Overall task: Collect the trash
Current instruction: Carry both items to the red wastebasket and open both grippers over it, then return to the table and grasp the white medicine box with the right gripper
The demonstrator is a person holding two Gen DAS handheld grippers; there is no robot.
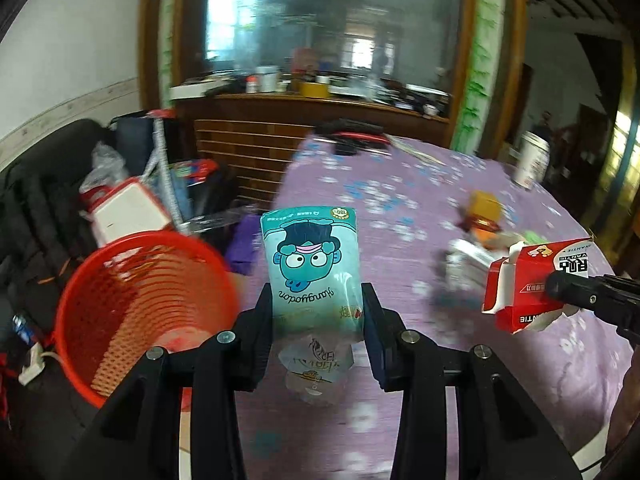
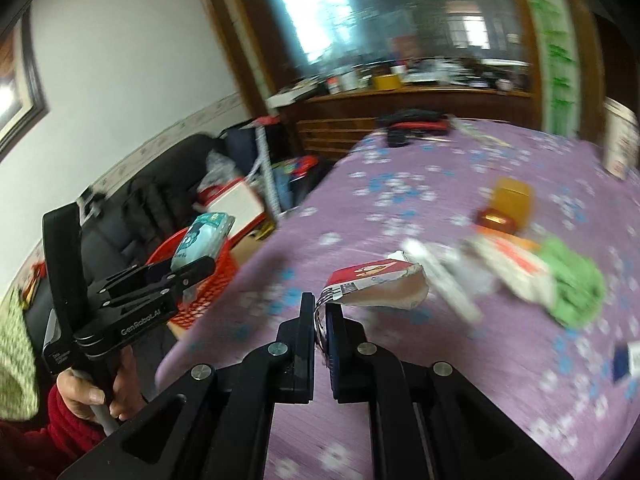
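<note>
— Looking across our scene, we start with the table (image 1: 420, 208), covered by a purple cloth with blue and white flowers.

— And off its left edge we see the red basket (image 1: 132, 304), its slatted wall tilted toward us, standing lower than the tabletop and beside a black sofa (image 1: 44, 184).

— Agreed. Next, our left gripper (image 1: 318, 312): its jaws are clamped on a teal tissue pack (image 1: 314, 264) with a cartoon face, printed upside down from where we look. The pack stands up between the pads, just right of the basket's rim.

— From the right wrist view we see that same left gripper (image 2: 188, 268) carried by a hand (image 2: 94, 396) in a red sleeve, with the tissue pack (image 2: 202, 240) in front of the basket (image 2: 208, 276).

— Our right gripper (image 2: 320, 312) has its jaws nearly together, pinching the torn flap of a red and white carton (image 2: 372, 280). The carton hangs above the cloth.

— The left view shows the carton (image 1: 532, 280) too, at the tip of the right gripper (image 1: 560, 286).

— Farther back on the cloth we make out blurred litter: a yellow-orange wrapper (image 2: 508, 204) and something green (image 2: 572, 280).
</note>
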